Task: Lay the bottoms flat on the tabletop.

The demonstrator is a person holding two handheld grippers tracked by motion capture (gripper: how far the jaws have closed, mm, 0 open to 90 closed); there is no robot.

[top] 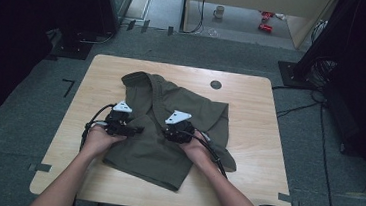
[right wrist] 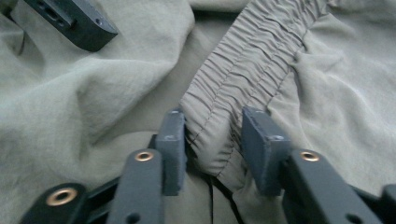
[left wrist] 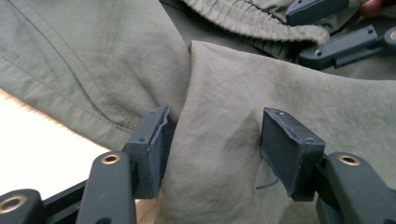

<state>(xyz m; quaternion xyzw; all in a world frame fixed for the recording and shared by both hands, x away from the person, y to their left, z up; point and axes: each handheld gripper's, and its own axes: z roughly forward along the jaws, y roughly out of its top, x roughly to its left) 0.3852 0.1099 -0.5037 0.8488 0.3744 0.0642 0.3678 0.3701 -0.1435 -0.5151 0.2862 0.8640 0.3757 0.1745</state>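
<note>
1. Grey carpeted floor (top: pixel 29 119) surrounds a light wooden desk (top: pixel 258 139) with rounded corners; a small dark round cap (top: pixel 216 85) sits in the desk top near its far edge.
2. An olive-green garment (top: pixel 169 127) lies crumpled on the desk, slightly left of centre, reaching from the near edge toward the far half. A gathered elastic waistband (right wrist: pixel 247 60) runs through its middle, and a stitched hem (left wrist: pixel 70 93) borders its left side next to bare desk.
3. The left gripper (top: pixel 136 129) rests on the left part of the garment, held in the person's left hand (top: pixel 98 138). A grey three-cornered plate sits on top of it.
4. In the left gripper view, the jaws stand moderately apart with a raised fold of olive fabric between them. The left pad (left wrist: pixel 156 144) touches the fabric; the right pad (left wrist: pixel 285 144) stands just beside the fold, with no clear press visible. The fold is not pinched.
5. The right gripper (top: pixel 172 132) rests on the garment's middle, just beside the left gripper, held in the person's right hand (top: pixel 198 149).
6. In the right gripper view, the jaws bracket the end of the gathered waistband. The left pad (right wrist: pixel 173 149) lies against the band's edge. Whether the right pad (right wrist: pixel 261 149) presses it cannot be told.
7. Black cables (top: pixel 216 158) trail from both grippers toward the near desk edge.
</note>
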